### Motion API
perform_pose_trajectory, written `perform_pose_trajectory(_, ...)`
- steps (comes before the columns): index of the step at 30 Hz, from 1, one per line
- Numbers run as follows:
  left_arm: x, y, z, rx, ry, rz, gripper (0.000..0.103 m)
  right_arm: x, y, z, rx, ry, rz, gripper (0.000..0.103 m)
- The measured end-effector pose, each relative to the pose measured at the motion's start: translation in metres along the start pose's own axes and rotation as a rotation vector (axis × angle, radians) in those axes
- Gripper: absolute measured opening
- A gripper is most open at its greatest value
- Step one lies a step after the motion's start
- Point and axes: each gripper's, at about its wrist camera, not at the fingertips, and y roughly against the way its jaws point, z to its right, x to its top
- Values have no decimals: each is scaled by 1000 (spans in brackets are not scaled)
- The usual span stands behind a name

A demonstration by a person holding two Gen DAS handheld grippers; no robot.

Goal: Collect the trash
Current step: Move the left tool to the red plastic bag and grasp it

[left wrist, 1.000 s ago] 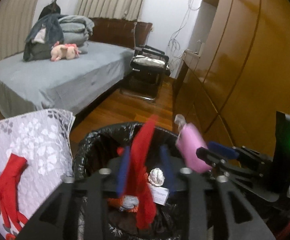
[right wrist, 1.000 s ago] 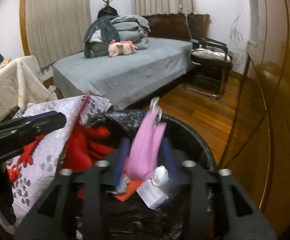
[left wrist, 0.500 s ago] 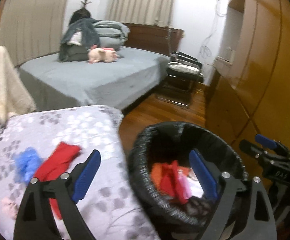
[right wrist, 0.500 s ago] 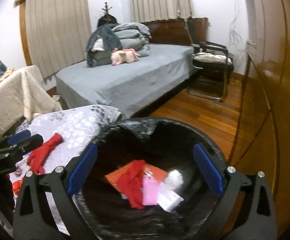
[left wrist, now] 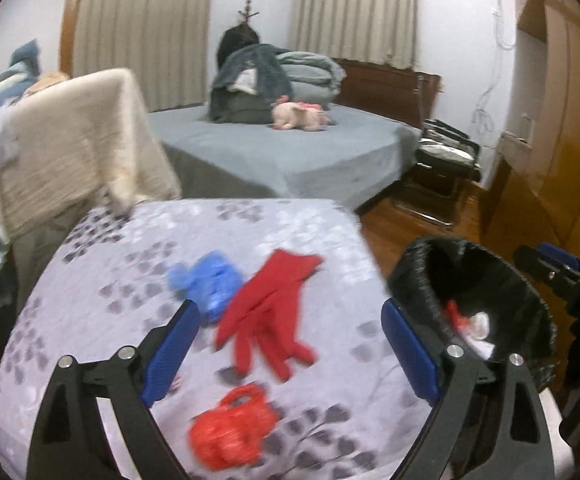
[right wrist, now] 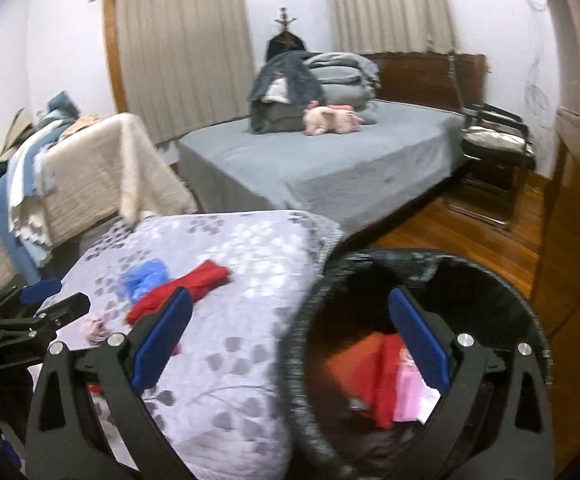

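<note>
My left gripper [left wrist: 290, 344] is open and empty above the patterned quilt [left wrist: 130, 272]. A red glove [left wrist: 270, 312] lies between its fingers, with a crumpled blue glove [left wrist: 208, 284] beyond it and a crumpled red mesh bag [left wrist: 230, 428] nearer. The black-lined trash bin [left wrist: 418, 264] stands to the right and holds red, pink and white trash. My right gripper [right wrist: 290, 344] is open and empty over the bin's left rim [right wrist: 302, 320]. In the right wrist view the red glove [right wrist: 178, 288], the blue glove [right wrist: 146, 276] and a small pink scrap [right wrist: 96, 328] lie on the quilt [right wrist: 250, 248].
A grey bed [left wrist: 290, 152] with folded clothes and a pink plush toy [left wrist: 298, 116] is behind. A cream blanket [left wrist: 74, 152] hangs over furniture at left. A black chair [left wrist: 442, 168] and wooden wardrobe [left wrist: 562, 120] stand at right.
Both grippers opened and dropped the red glove and pink item into the bin. My left gripper then swung left over the quilt; the right gripper also shifted left.
</note>
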Motion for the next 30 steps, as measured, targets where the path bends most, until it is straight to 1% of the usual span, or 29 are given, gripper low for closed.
perform_pose_trajectory(4,-17,5,-26,42,36,-21,90,-8,-12,-29,64,16,-18,96)
perform_pose_trajectory(9,-40,7,-45,76,59,-40,89,-18,-26,-55,104,62,-41,96)
perform_pose_trajectory(13,-54,3,-53,75,72,-56,89,-28,-34,-67,121,87,-59,96)
perform_pose_trajectory(18,-71,-13,-55,60,76,-100,84,-34,-42,-69,118,98,-74,96)
perform_pose_trajectory(27,-87,-38,-52,41,86,-161,82,-39,-55,-74,111,119,-104,96)
perform_pose_trajectory(30,-92,-46,-53,26,98,-187,79,-40,-58,-76,111,131,-113,96)
